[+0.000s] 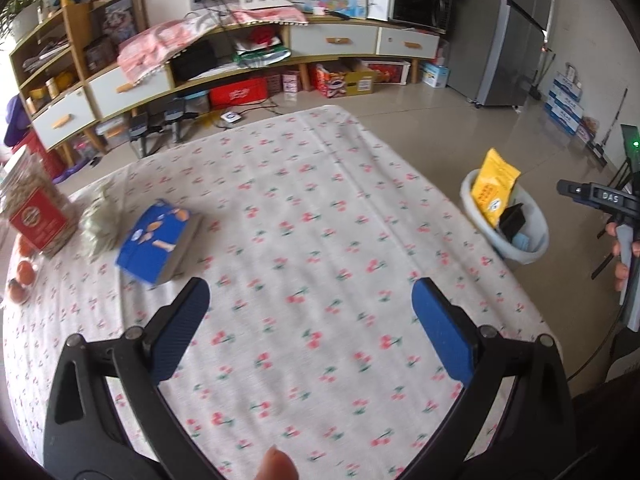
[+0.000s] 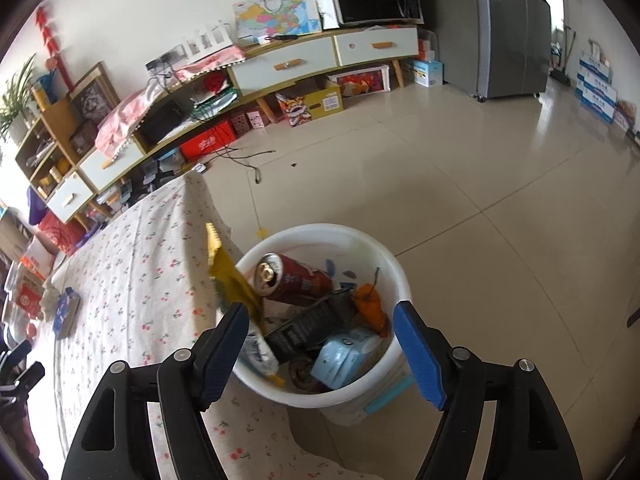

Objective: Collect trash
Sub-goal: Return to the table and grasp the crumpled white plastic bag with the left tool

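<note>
Your right gripper point(image 2: 320, 344) hangs spread and empty right above the bin point(image 2: 394, 276), off the table's right edge; only that view shows the can point(image 2: 296, 280). Your left gripper point(image 1: 310, 320), also spread, faces the box point(image 1: 158, 240) near the table's left edge.

Only clear text I get: "DAS" in white letters on the body of my right gripper point(image 1: 612, 199), seen from my left wrist cam. The red jar label point(image 1: 38, 222), blue box point(image 1: 158, 240) and yellow packet point(image 1: 494, 192) all carry print, too blurred to read. Same for the red can point(image 2: 294, 280) in the bin point(image 2: 384, 264) and the stacked cartons point(image 1: 566, 100) by the wall: characters there, illegible.
</note>
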{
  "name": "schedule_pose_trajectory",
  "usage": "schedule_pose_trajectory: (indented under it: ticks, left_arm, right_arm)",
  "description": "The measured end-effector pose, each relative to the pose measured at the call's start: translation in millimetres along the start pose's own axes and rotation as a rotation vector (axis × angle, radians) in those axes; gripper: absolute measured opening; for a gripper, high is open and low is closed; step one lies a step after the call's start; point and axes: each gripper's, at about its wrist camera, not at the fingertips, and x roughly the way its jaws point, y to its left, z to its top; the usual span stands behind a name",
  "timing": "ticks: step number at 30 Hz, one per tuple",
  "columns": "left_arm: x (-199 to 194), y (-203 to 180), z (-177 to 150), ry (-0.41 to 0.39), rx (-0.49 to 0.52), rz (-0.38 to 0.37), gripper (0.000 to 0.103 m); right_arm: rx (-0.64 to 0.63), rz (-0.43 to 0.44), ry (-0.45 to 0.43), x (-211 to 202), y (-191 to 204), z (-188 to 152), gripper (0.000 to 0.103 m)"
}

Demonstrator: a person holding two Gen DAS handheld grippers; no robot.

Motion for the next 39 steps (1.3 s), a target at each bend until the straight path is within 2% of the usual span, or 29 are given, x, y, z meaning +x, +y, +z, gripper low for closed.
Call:
schedule_pose_trajectory:
  ticks: [9, 15, 26, 33, 39]
  left_arm:
    - [-10, 41, -17, 0.000, -0.045, 0.024, 0.101]
    - [-11, 77, -23, 0.017, -0.110, 0.051, 0.101]
    - [-16, 151, -22, 0.005, -0.165, 0.183, 0.101]
    - [6, 193, -3, 0.010, -0.195, 0.224, 0.101]
    - [44, 226, 17, 0.026, -0.295, 0.184, 0.101]
  right_arm:
    - [-0.069, 0.025, -0.007, -12, 39, -7, 0.081]
    - [-0.117, 0.041, -0.004, -14, 69, -11, 0.083]
    - [-0.201, 0.082, 0.015, 1, 141, -8, 0.084]
    - [-0.237, 0.113, 0.027, 16, 183, -7, 0.084]
    - [-0.262, 0.123, 0.044, 29, 216, -6, 0.084]
